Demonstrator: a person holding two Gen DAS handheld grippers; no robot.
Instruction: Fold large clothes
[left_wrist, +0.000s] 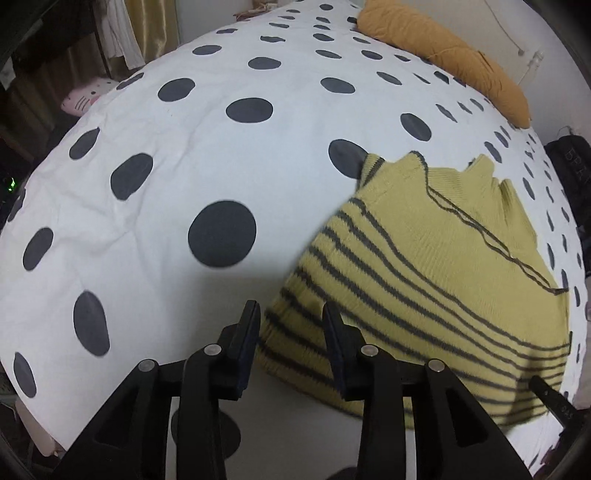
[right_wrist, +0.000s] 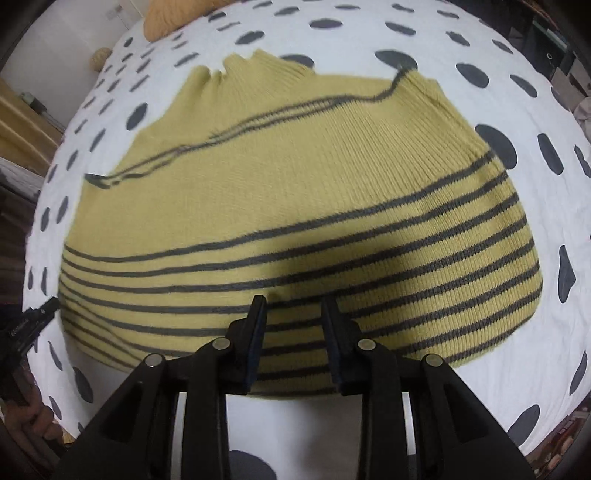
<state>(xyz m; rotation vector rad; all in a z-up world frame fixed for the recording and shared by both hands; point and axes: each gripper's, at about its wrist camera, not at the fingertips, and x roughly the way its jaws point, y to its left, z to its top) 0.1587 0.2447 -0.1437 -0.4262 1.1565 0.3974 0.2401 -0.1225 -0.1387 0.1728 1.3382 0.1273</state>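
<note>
A mustard-yellow knit sweater (left_wrist: 424, 251) with dark grey stripes lies folded into a compact block on the bed. It fills the middle of the right wrist view (right_wrist: 295, 177), collar at the far side, striped part nearest. My left gripper (left_wrist: 291, 308) hangs over the sweater's near left corner, jaws apart, with only the cloth edge and bedspread showing below the gap. My right gripper (right_wrist: 293, 302) stands open above the striped near edge and pinches nothing. Each gripper's tip shows at the edge of the other's view.
The bed carries a white cover with large dark dots (left_wrist: 184, 147). An orange knit pillow (left_wrist: 443, 51) lies at the far right edge. A pink cat plush (left_wrist: 83, 98) sits off the bed's left side, and a dark bag (left_wrist: 569, 166) off its right.
</note>
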